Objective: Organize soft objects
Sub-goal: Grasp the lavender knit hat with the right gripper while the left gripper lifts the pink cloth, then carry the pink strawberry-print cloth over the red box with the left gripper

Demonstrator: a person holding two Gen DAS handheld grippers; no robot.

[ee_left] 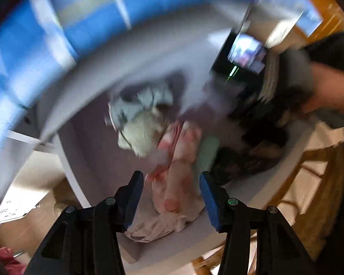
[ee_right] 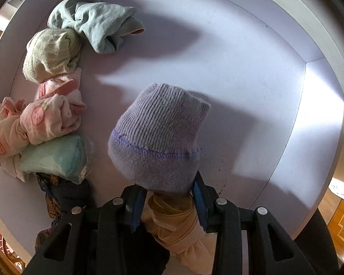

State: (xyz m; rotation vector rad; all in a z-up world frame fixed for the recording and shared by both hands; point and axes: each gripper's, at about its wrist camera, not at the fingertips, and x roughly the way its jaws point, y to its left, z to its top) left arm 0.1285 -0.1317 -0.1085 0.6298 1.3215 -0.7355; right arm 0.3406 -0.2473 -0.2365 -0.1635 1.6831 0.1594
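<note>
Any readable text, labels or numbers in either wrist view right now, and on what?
No legible text in either view.
White sheet: dark print, too blurred to read.
Lit screen: motion-blurred, unreadable.
Pink cloth: strawberry prints only, no words.
Purple knit hat: no label showing.

This looks like a room in a home. A pale grey bench carries a row of small bundled clothes, some with a strawberry print, and a knitted lilac hat. Around the bench there is a wooden floor and what looks like a wicker chair. Sunlight falls across the surface.
</note>
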